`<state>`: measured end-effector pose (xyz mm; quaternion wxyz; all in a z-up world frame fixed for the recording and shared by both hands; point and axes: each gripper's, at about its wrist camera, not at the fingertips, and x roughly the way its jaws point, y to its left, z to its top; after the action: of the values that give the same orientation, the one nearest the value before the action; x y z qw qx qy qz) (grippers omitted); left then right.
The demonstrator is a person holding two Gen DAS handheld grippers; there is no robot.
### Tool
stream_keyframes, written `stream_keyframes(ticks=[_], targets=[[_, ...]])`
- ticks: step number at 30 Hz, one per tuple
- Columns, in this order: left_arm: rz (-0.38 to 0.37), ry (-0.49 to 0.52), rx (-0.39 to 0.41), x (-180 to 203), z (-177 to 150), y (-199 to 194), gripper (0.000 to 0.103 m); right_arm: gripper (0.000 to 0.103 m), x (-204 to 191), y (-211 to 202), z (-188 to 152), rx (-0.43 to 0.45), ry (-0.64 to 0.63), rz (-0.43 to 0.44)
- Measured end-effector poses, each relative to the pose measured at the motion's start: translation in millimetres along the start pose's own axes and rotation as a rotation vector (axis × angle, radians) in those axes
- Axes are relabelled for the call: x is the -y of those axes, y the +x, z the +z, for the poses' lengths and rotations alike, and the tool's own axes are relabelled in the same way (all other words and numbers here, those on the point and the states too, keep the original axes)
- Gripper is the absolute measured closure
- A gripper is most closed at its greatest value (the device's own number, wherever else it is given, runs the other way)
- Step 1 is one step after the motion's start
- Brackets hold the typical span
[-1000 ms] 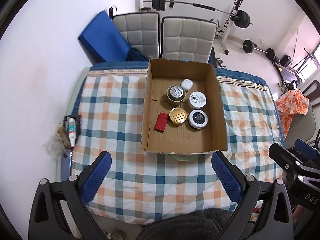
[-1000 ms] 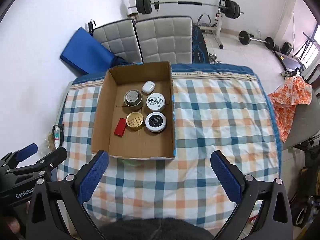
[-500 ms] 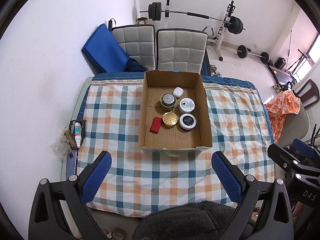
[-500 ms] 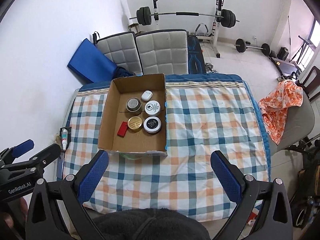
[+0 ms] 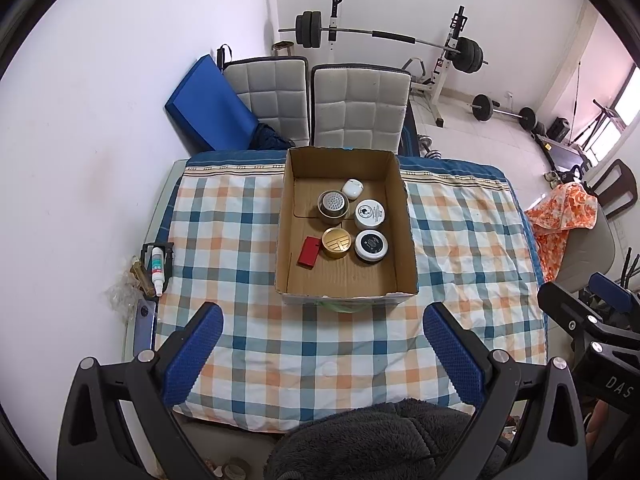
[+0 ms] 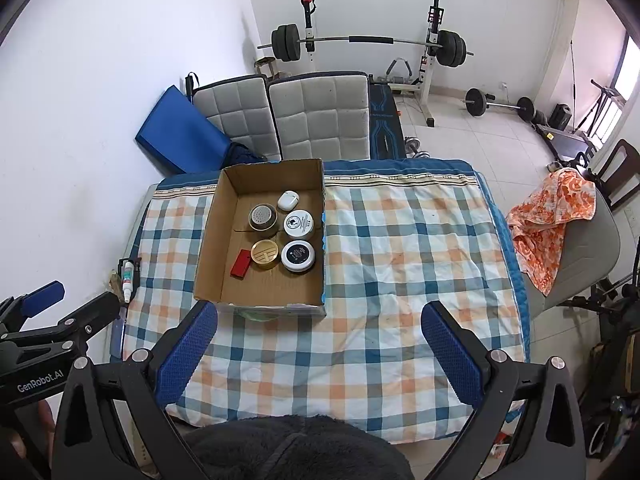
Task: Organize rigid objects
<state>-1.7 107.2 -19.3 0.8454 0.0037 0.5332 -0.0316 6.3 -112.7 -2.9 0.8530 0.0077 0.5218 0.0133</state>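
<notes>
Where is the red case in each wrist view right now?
Left wrist: red case lies in the cardboard box, left of the gold tin, centre of frame.
Right wrist: red case, left of centre.
Shared landmark: the gold tin touching its right side.

I see two grey padded chairs [image 5: 320, 108] behind the bench, a barbell rack [image 6: 368, 40] by the wall, an orange cloth [image 6: 548, 216] to my right.
</notes>
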Motion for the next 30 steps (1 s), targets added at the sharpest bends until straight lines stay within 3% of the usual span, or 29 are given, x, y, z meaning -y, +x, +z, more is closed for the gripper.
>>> stream_keyframes(ticks=[30], targets=[[-0.002,0.038,0.051,8,7,-10,0.0,0.0,-1,-19,9,0.101,0.064,-0.067]])
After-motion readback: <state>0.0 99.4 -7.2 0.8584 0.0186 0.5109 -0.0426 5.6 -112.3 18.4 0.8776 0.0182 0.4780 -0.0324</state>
